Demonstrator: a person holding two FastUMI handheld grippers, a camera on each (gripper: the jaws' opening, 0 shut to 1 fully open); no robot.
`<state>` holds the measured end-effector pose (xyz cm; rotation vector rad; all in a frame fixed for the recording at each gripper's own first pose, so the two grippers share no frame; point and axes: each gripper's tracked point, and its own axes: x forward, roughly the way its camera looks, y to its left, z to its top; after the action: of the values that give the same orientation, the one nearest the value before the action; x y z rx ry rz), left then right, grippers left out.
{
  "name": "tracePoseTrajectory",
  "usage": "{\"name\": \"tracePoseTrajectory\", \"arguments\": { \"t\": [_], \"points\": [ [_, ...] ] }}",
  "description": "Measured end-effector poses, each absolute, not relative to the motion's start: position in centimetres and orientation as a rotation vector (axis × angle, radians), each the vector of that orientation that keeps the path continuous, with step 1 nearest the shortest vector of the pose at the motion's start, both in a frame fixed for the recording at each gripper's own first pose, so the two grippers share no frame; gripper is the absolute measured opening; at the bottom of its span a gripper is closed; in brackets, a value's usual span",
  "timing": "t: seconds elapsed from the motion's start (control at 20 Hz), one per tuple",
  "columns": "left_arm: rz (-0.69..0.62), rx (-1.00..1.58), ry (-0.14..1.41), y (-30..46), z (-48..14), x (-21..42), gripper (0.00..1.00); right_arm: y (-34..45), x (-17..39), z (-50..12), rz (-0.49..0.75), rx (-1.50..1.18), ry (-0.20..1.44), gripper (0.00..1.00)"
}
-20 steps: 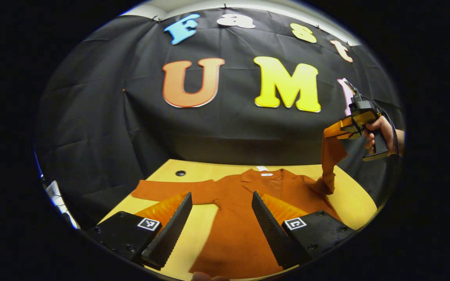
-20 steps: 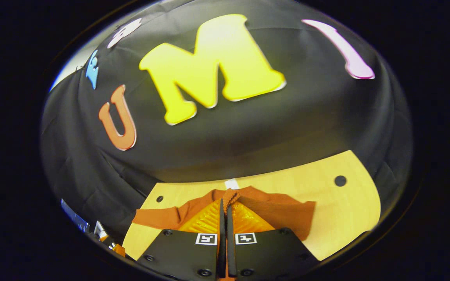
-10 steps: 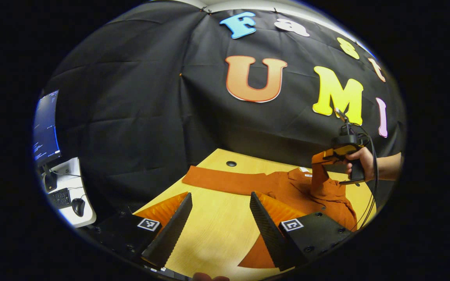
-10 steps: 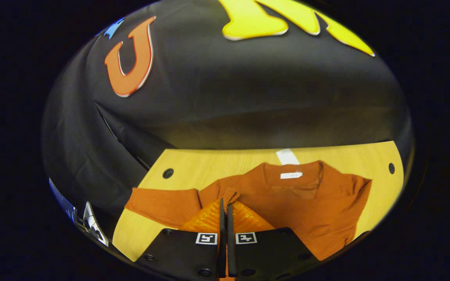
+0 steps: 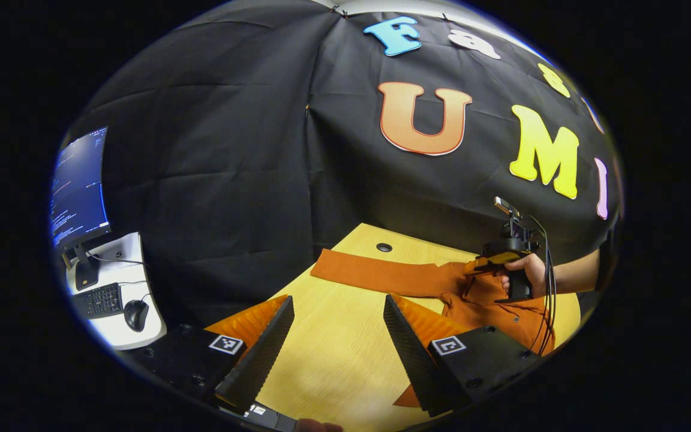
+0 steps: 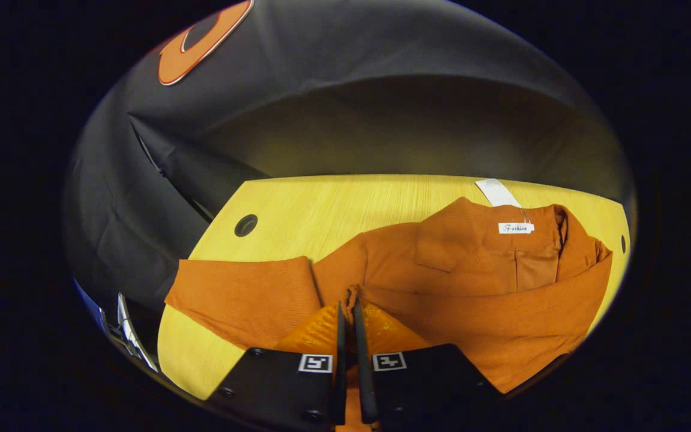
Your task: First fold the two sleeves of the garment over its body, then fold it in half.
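Rust-orange garment on the wooden counter, with one sleeve carried over the body by the right tool.

Left gripper view: the left tool hangs above the counter with its fingers spread wide and nothing between them. Beyond it the garment lies on the counter, its far sleeve stretched flat toward a round hole. A hand holds the right tool low over the garment. A monitor, keyboard and mouse stand at the left. Right gripper view: the right tool is pinched closed on the cuff of the near sleeve, over the garment's body below the collar label.
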<state>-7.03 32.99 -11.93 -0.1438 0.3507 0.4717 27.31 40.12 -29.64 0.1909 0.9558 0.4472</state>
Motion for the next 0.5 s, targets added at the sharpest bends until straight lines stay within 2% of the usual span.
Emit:
{"name": "tracePoseTrajectory", "arguments": {
  "t": [0.05, 0.1, 0.2, 0.4, 0.45, 0.5],
  "points": [
    [0.472, -0.139, 0.344, 33.5, -11.8, -6.4, 1.0, 40.4, 27.2, -29.3, 0.457, 0.202, 0.956, 0.15],
    [0.465, -0.137, 0.338, 33.8, -11.6, -5.6, 0.98, 40.5, 27.2, -29.0, 0.464, 0.206, 0.954, 0.25],
    [0.438, -0.152, 0.314, 34.0, -11.0, -4.0, 0.98, 40.0, 26.9, -28.2, 0.491, 0.202, 0.945, 0.33],
    [0.394, -0.162, 0.275, 37.1, -10.6, -0.5, 0.98, 39.7, 25.4, -23.9, 0.547, 0.226, 0.893, 0.79],
    [0.383, -0.158, 0.268, 38.1, -10.5, 0.7, 0.98, 39.3, 24.5, -22.3, 0.568, 0.235, 0.873, 0.72],
    [0.367, -0.16, 0.266, 39.3, -10.6, 1.9, 0.98, 38.8, 23.5, -20.6, 0.594, 0.245, 0.855, 0.79]
  ]
}}
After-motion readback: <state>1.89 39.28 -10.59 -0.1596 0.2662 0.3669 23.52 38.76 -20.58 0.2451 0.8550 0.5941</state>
